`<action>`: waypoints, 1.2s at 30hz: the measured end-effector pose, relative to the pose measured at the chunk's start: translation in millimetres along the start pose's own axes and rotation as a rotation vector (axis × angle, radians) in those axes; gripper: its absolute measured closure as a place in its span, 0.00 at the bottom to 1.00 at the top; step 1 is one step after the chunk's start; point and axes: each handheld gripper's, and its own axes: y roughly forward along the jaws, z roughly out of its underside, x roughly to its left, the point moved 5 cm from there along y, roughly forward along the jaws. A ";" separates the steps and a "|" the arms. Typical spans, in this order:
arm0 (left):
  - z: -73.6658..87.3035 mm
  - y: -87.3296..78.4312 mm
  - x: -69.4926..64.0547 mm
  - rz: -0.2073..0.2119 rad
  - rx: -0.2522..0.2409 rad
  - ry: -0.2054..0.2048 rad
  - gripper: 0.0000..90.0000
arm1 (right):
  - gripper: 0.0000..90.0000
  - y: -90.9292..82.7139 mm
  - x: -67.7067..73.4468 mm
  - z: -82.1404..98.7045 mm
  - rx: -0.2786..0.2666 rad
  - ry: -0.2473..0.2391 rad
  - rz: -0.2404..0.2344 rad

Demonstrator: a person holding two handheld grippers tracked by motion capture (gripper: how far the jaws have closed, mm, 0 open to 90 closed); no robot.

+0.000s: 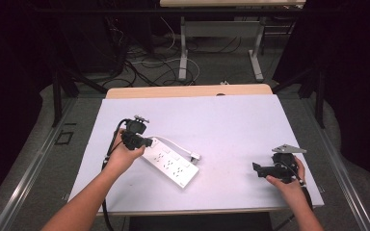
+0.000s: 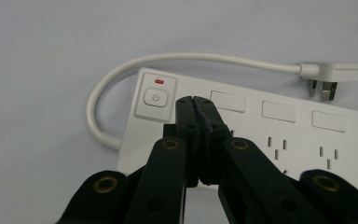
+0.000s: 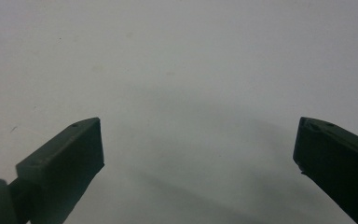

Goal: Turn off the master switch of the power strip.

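Glossy white plastic power strip [image 2: 270, 135], smooth rubbery-looking cord [image 2: 121, 77], matt black tongs [image 2: 196, 103], matt pale table [image 1: 231, 120], perhaps laminate

In the high view the pale tabletop [image 1: 231, 120] is evenly and brightly lit from above while the room around it falls into near black, and the whole picture is a little soft. The left gripper view is sharp on the power strip [image 2: 279, 126], with mild glare on its white plastic and the near black jaws slightly blurred. The right gripper view is hazy, with a broad soft shadow on the tabletop between blurred jaws.
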 end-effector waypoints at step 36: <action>-12.3 37.8 12.8 -0.032 0.043 -0.054 1.00 | 0.01 1.5 1.1 1.4 0.011 0.002 -0.005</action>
